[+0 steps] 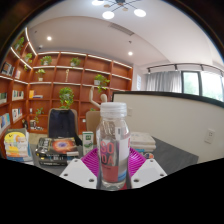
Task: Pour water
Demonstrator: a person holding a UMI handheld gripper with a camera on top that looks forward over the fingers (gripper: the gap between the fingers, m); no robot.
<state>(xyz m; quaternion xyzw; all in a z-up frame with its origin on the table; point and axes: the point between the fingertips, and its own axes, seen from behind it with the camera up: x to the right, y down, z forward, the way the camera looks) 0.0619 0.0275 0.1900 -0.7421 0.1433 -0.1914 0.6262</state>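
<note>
Bottle base sitting hidden behind the fingers, clear plastic water bottle standing upright, white-capped, gripper clamping it on both sides, pink pads pressing its lower body.

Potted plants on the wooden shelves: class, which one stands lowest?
The large leafy potted plant in the middle shelf bay, just above the black chair. The other plants sit on higher shelves near the ceiling.

Hand-held gripper held level, both pink pads pressing a clear bottle upright btwn fingers.
</note>
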